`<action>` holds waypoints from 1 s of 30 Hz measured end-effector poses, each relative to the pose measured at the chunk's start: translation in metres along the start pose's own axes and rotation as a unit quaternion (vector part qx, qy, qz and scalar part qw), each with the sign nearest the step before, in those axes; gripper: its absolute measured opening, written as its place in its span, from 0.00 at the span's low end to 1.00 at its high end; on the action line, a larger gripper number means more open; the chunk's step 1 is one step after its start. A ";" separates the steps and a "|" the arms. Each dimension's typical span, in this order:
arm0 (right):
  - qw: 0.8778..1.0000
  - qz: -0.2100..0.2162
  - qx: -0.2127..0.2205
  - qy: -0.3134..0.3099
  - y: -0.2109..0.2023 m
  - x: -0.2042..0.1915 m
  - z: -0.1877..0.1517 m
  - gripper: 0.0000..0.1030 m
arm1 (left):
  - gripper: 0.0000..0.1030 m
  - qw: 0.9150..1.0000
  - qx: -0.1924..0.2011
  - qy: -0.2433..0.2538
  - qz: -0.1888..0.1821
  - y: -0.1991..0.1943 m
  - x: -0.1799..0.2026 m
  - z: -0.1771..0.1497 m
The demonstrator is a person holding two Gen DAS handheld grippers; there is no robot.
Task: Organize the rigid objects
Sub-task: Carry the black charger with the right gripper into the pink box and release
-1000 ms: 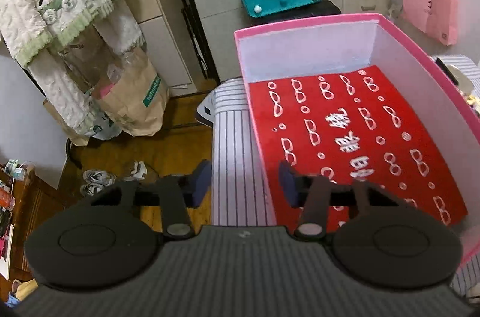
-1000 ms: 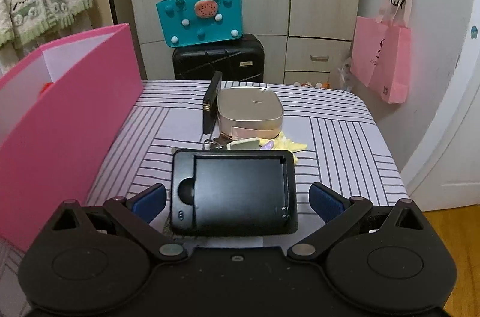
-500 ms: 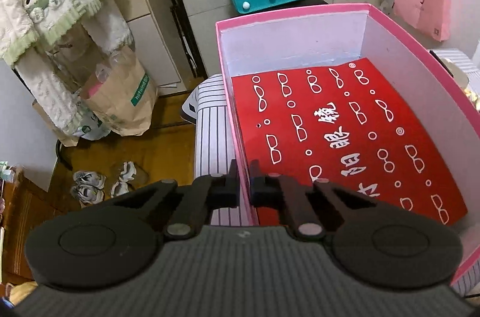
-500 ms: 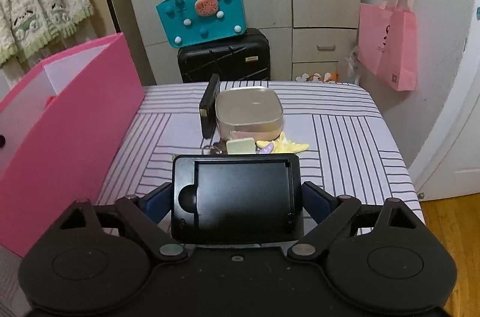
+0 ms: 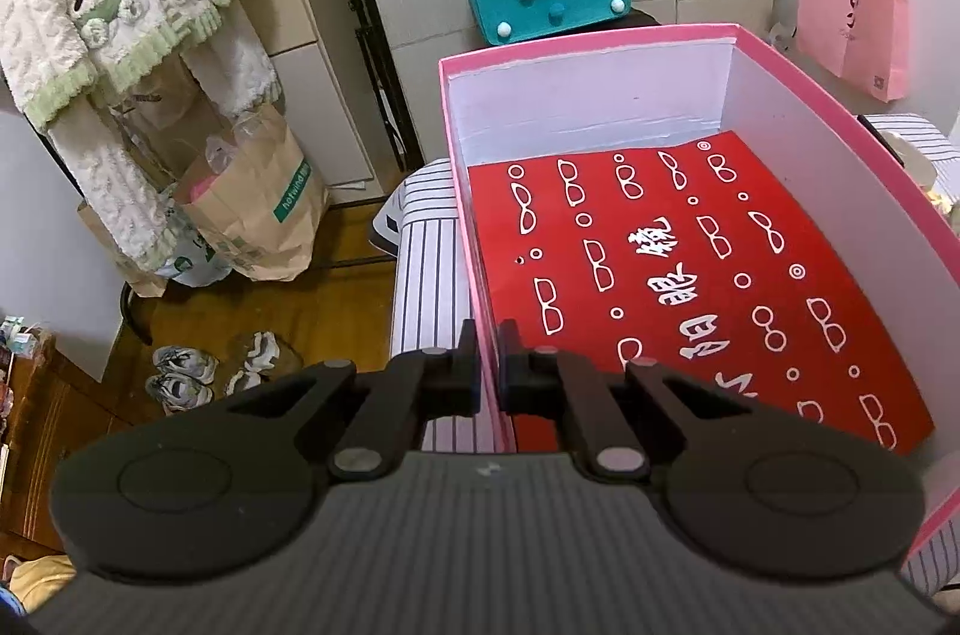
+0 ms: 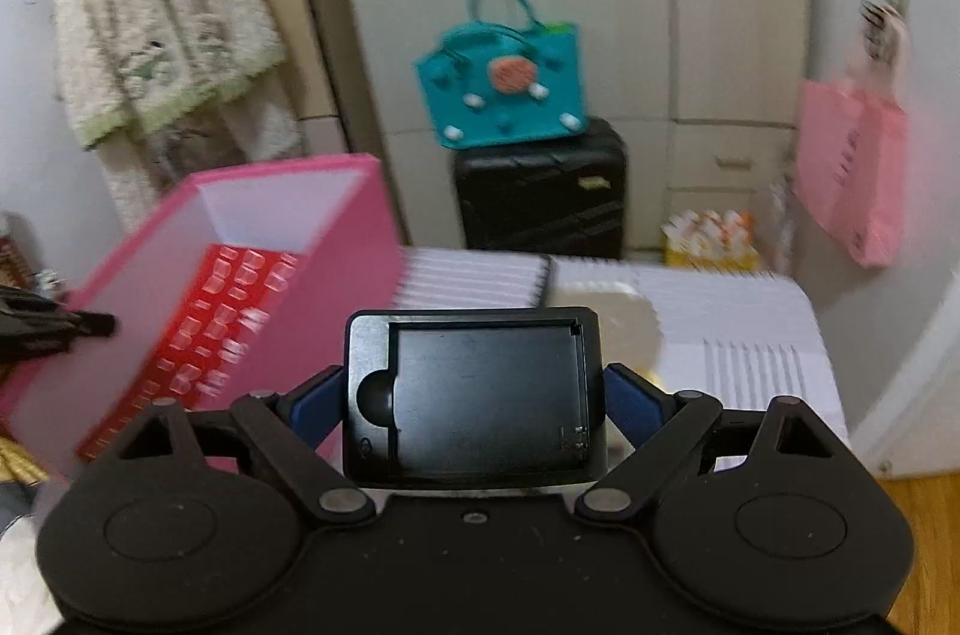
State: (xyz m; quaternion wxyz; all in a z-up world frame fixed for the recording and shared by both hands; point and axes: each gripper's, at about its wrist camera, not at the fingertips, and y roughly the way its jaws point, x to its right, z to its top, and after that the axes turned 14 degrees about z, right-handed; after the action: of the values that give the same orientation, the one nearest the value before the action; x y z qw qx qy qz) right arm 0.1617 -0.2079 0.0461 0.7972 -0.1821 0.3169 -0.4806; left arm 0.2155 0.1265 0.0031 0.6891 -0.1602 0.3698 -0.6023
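Observation:
A pink box (image 5: 462, 215) with white inner walls and a red sheet printed with white glasses on its floor stands on the striped table. My left gripper (image 5: 487, 365) is shut on the box's left wall, one finger on each side. The box also shows in the right wrist view (image 6: 354, 239), at the left. My right gripper (image 6: 474, 395) is shut on a flat black rectangular case (image 6: 474, 389) and holds it lifted above the table, to the right of the box. The left gripper (image 6: 54, 329) shows at the left edge there.
A silver tin (image 6: 624, 317) and a dark flat object (image 6: 543, 278) lie on the striped table (image 6: 750, 323), blurred. Behind it a teal bag (image 6: 504, 77) sits on a black suitcase (image 6: 540, 191). A pink bag (image 6: 852, 167) hangs at right. Paper bags (image 5: 258, 209) and shoes (image 5: 180, 371) are on the floor at left.
My left gripper closed on the box's left wall and stayed there. My right gripper closed on the black case and lifted it up and toward the box.

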 end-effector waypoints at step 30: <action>0.970 0.165 -0.173 -0.048 0.147 -0.107 0.086 0.90 | 0.05 0.999 -0.034 -0.031 -0.025 0.002 0.000 -0.008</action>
State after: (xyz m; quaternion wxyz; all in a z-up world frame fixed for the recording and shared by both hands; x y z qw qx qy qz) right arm 0.2796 -0.0456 0.0567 0.8360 -0.2849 0.3826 -0.2711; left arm 0.2115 0.1284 -0.0037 0.6790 -0.2115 0.3638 -0.6016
